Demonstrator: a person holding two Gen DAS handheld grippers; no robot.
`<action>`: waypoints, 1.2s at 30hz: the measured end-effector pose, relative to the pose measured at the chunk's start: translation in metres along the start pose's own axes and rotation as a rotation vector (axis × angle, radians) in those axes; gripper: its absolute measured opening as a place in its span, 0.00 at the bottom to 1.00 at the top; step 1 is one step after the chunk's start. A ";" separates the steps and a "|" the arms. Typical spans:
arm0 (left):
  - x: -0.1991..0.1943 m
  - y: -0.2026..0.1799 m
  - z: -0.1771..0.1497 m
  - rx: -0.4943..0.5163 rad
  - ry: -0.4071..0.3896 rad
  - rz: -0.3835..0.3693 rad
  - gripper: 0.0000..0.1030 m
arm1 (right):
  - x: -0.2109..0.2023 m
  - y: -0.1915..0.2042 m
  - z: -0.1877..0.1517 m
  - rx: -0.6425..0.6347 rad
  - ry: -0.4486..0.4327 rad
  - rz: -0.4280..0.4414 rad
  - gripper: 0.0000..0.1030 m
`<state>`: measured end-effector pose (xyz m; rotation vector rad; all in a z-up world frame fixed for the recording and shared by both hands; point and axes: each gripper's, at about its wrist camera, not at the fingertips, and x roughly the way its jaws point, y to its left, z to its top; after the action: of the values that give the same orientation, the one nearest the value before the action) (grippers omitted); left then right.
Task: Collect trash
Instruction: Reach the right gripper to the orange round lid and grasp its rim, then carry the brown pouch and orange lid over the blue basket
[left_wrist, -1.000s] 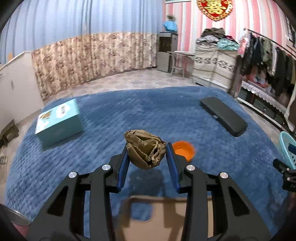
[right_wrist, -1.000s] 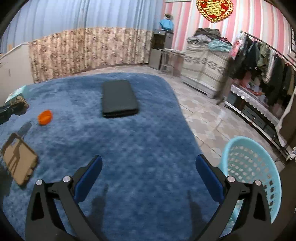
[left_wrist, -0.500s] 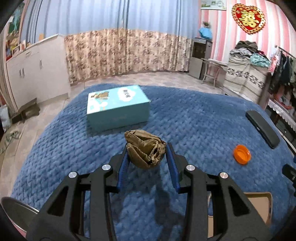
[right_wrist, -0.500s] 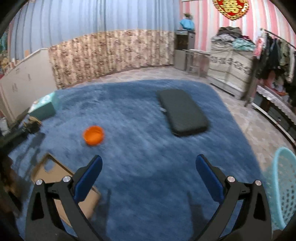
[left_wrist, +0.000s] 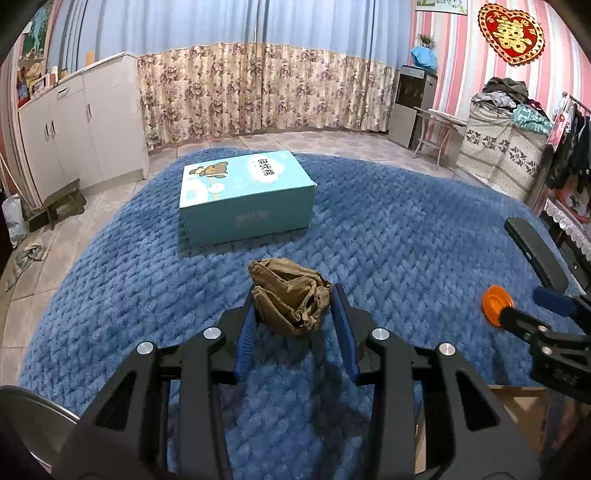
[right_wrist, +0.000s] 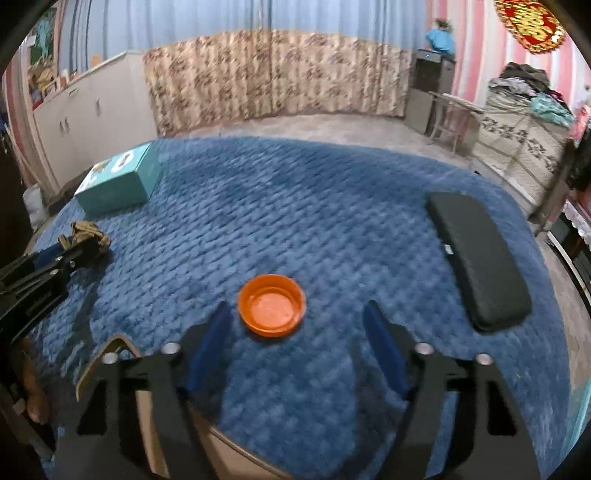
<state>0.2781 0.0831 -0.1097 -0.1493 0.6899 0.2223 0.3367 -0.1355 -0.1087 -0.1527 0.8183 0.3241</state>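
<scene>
My left gripper (left_wrist: 293, 295) is shut on a crumpled brown paper wad (left_wrist: 290, 291) and holds it above the blue blanket (left_wrist: 388, 236). It also shows at the left of the right wrist view (right_wrist: 79, 243), with the wad (right_wrist: 88, 230) in it. My right gripper (right_wrist: 295, 314) is open, its blue fingertips on either side of an orange cap (right_wrist: 272, 304) lying open side up on the blanket. The cap (left_wrist: 495, 301) shows at the right of the left wrist view, beside the right gripper (left_wrist: 535, 310). A flat brown cardboard piece (right_wrist: 107, 354) lies near the front left.
A teal box (left_wrist: 245, 195) sits on the blanket behind the wad. A long black pad (right_wrist: 476, 258) lies at the right. White cabinets (left_wrist: 74, 122) stand on the tiled floor at the left. A metal rim (left_wrist: 33, 402) shows at the lower left.
My left gripper swung left with the wad, bringing the teal box ahead. My right gripper swung left from the basket side, moved up to the orange cap and narrowed around it.
</scene>
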 end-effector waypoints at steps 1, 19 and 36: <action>0.000 0.000 0.000 -0.001 0.000 0.000 0.36 | 0.003 0.002 0.001 -0.006 0.010 0.010 0.60; -0.005 -0.011 -0.001 0.037 -0.022 0.021 0.36 | -0.091 -0.060 -0.024 0.065 -0.118 -0.115 0.39; -0.091 -0.164 0.014 0.215 -0.140 -0.270 0.36 | -0.235 -0.248 -0.138 0.383 -0.192 -0.537 0.39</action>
<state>0.2600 -0.0868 -0.0298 -0.0200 0.5431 -0.1003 0.1761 -0.4570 -0.0263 0.0213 0.6072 -0.3211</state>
